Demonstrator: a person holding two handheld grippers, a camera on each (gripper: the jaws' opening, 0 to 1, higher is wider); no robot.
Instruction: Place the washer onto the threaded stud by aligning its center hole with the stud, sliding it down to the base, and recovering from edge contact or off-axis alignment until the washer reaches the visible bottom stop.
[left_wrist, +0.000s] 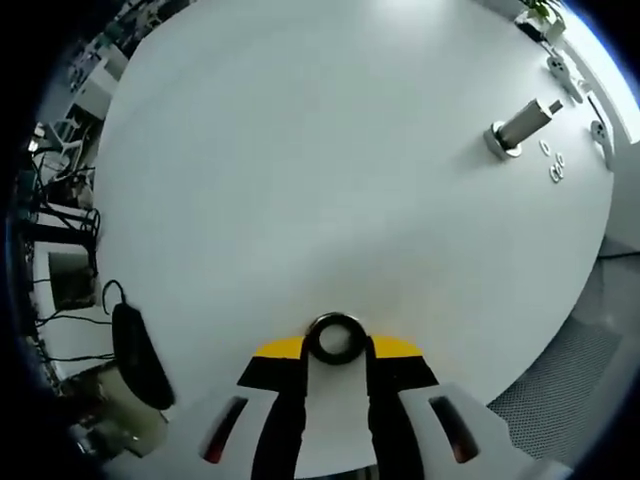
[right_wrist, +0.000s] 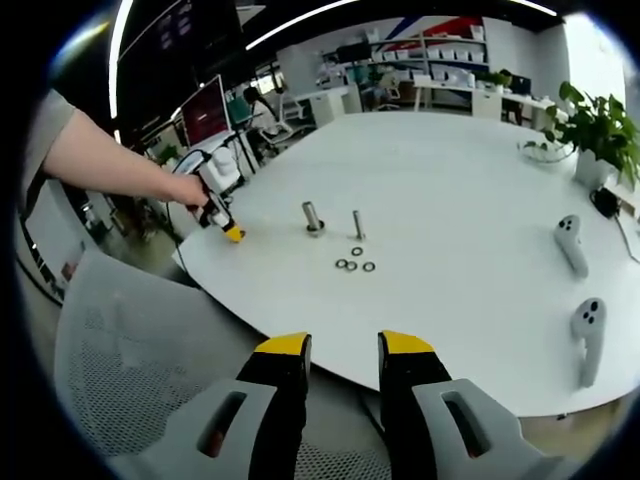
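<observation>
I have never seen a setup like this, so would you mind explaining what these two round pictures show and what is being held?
No robot here: a person holds a two-jaw gripper in each hand, and a fisheye camera rides on each one. In the left gripper view, the left gripper is shut on a washer, a dark ring between its yellow-tipped jaws, above a white table. In the right gripper view, the right gripper is open and holds nothing. Farther off on the table stand a thick stud and a thinner stud, with loose washers beside them. Two white controllers lie to the right and a potted plant stands behind. The person's hand shows there too.
</observation>
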